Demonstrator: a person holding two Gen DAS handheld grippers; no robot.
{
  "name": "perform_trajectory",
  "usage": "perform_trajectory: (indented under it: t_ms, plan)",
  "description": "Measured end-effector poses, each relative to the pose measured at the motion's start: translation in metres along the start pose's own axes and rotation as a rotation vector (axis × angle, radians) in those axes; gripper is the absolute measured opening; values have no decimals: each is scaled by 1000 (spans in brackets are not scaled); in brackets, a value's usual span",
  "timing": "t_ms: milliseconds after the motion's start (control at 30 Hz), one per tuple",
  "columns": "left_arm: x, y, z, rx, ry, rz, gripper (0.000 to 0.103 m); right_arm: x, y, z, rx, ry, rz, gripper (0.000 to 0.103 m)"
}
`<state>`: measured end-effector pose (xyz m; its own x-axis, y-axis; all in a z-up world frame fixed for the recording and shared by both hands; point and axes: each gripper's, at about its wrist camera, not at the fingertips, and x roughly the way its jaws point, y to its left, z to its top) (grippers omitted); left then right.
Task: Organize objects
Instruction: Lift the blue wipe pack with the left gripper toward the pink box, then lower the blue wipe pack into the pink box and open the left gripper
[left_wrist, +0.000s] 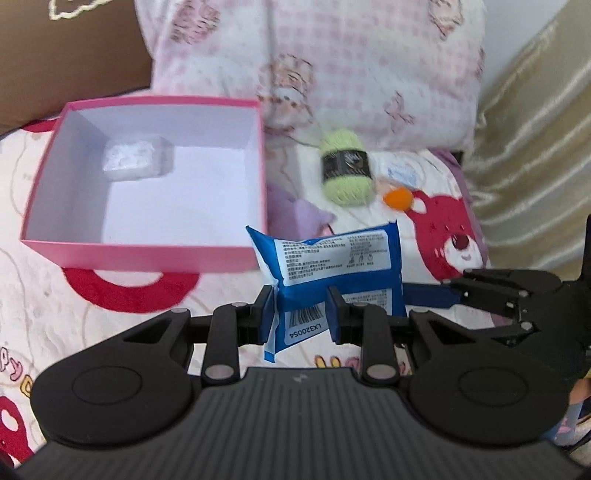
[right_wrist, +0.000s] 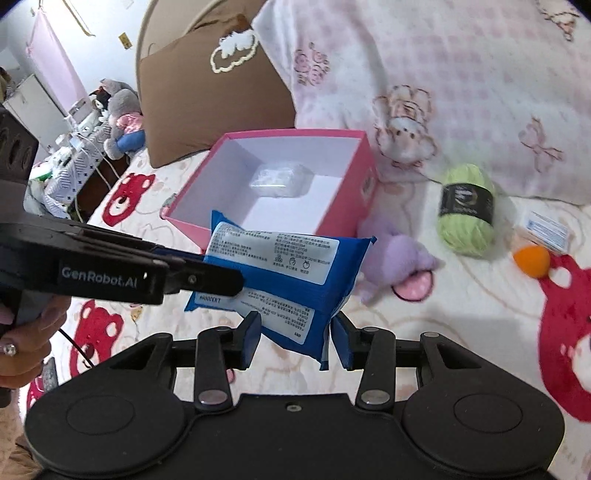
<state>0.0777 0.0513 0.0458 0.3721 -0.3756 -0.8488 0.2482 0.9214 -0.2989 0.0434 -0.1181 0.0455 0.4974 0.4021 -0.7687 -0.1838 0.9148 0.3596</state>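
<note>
The bed (left_wrist: 44, 295) under you is soft, covered with a white blanket with red bears, and pillows lie behind the pink box (left_wrist: 147, 254). You carry a blue packet (left_wrist: 332, 266) in the air, just in front of the near corner of this box. Both tongs are clenched on it: the left tongs (left_wrist: 300, 314) pinch one end, and the right tongs (right_wrist: 295, 338) pinch the other end.

Here is the danger. The packet is soft and already bent between the two grips. If your hands go apart, the wrapper can tear or slide out of one grip; if they come together, it folds more and can be difficult to lay flat. I think each grip holds only a small part near the edge, so a quick move can pull it free.

The box wall is close too. If you go in too low, the hanging corner of the packet can hit the rim and push the light box across the soft blanket. Inside, a white wrapped bundle (left_wrist: 135, 160) sits in the far left corner; the packet can land on it and lie tilted.

The green yarn (left_wrist: 345, 166), orange ball (left_wrist: 397, 197) and purple toy (right_wrist: 399, 266) wait on the bed, well apart from your hands.
</note>
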Motion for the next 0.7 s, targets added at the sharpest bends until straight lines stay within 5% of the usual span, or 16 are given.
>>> perform_trajectory:
  t_ms: [433, 700]
  plan:
    - [-15, 43, 36, -11, -44, 135, 27, 35, 26, 52, -64, -18, 60, 27]
    - [4, 86, 60, -79, 0, 214, 27, 86, 38, 89, -51, 52, 77, 27]
